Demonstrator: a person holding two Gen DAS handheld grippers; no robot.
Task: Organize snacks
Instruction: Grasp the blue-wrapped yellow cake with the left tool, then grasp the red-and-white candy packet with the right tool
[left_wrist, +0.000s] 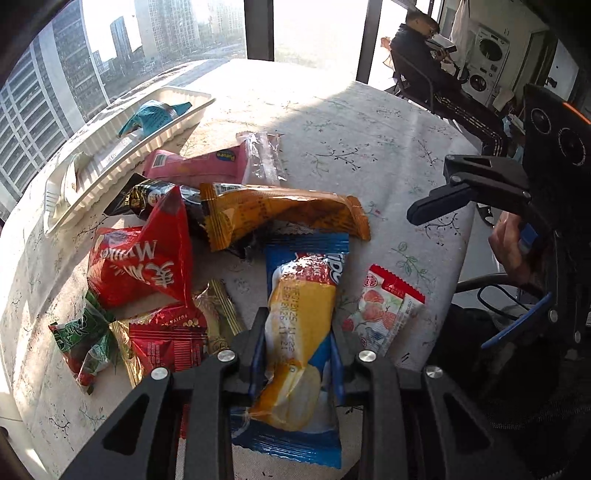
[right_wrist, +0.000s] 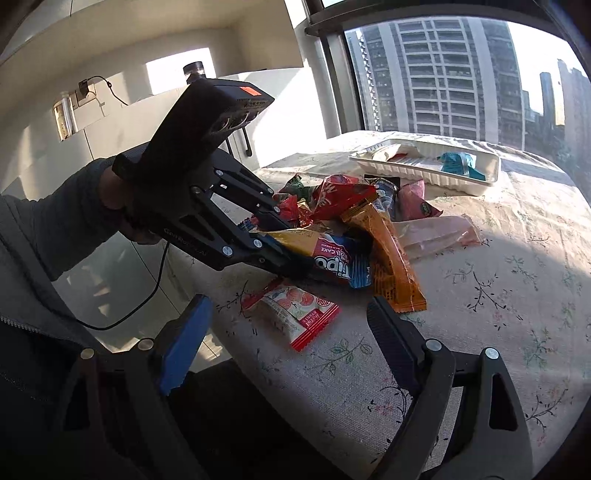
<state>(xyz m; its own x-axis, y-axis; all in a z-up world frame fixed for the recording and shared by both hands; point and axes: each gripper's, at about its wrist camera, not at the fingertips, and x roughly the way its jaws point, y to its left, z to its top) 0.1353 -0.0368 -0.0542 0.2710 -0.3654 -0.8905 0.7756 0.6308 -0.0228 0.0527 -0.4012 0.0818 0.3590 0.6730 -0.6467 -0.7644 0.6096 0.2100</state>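
Item: blue-and-yellow roll-cake packet (left_wrist: 301, 332), lying on the near side of the snack pile (left_wrist: 177, 236), which sits just before the white tray (left_wrist: 110, 155).

Left gripper (left_wrist: 299, 347): jaws pinching the packet across its middle, pads on both long edges.

Right gripper (right_wrist: 288, 332): jaws spread wide, empty, hovering nearer than the pile, above the small red-edged sachet (right_wrist: 295, 314).

Handling note: grip looks centred; lift straight up to clear the orange packet (left_wrist: 280, 214) overlapping its far end, then carry over the pile to the tray.
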